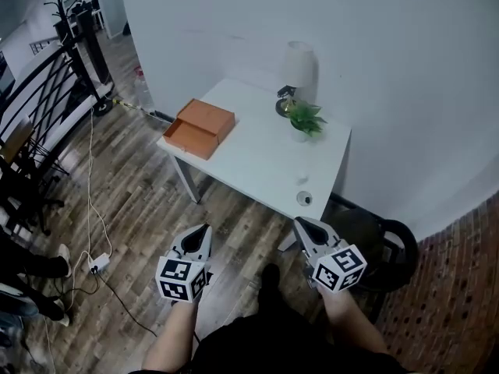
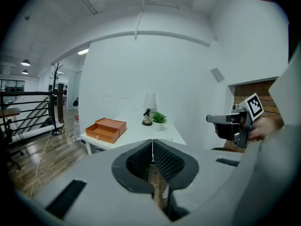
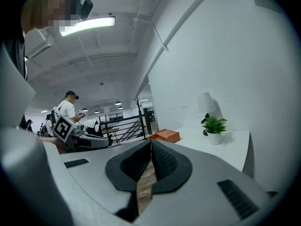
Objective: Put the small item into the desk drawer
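Only print in sight: black-and-white square marker patterns on the two gripper cubes, which are patterns and not letters.

Head view, lower centre: left gripper [image 1: 204, 231] and right gripper [image 1: 299, 223] held side by side over the wood floor [image 1: 140, 201], short of the white table [image 1: 257, 162]. Each gripper's own view shows its jaws pressed together with nothing between them.

Small item [image 1: 304, 199]: a round dark-centred piece on the table's near right corner, apart from both grippers. Only the head view shows it.

Orange drawer box [image 1: 199, 128] at the table's left end, drawer drawn partway out. Potted plant [image 1: 305, 119] and white lamp [image 1: 296, 72] at the far edge by the wall.

Head view alone: black chair [image 1: 394, 248] at lower right, cable [image 1: 90, 178] trailing along the floor at left.

Left gripper view alone: a coat stand [image 2: 58, 95] at its left.

Right gripper view alone: a person in a white shirt [image 3: 68, 108] at left, in front of a railing
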Demonstrator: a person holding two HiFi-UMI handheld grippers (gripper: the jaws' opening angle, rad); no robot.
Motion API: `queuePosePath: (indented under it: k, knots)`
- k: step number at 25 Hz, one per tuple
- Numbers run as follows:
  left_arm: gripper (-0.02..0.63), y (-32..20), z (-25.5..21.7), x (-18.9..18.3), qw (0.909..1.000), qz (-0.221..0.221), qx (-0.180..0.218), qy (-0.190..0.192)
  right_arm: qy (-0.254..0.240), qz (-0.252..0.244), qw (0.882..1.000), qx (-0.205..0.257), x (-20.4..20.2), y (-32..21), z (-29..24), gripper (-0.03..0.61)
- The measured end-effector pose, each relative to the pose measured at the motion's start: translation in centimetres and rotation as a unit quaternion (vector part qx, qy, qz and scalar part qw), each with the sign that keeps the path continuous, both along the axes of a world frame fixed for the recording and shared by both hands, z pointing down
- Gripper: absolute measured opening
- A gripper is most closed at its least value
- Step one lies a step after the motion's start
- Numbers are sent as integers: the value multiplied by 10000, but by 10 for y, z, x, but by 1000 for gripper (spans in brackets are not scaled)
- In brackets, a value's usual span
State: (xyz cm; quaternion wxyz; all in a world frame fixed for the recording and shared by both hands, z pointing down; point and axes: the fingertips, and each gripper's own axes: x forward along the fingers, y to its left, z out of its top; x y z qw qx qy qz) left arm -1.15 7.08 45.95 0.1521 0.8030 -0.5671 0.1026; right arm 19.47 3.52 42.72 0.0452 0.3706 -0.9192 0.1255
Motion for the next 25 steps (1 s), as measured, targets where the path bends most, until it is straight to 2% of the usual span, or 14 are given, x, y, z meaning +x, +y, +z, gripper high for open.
queuePosePath:
  k: [5, 12, 19, 25]
  knots:
    - [11, -76, 2, 14, 10000, -9, -70, -26, 9, -67, 9999, -121, 13, -74, 12, 5]
    - [11, -161, 15, 37, 9993, 46, -358, -132, -70, -176, 9991, -380, 25, -164, 33, 5]
    - [11, -198, 9, 36, 9992, -136, -375, -52, -38, -528, 9982, -293, 5, -204, 24, 5]
    - [11, -228, 2, 11, 9996, -133, -231, -64, 69, -451, 9984, -320, -12, -229, 26, 5]
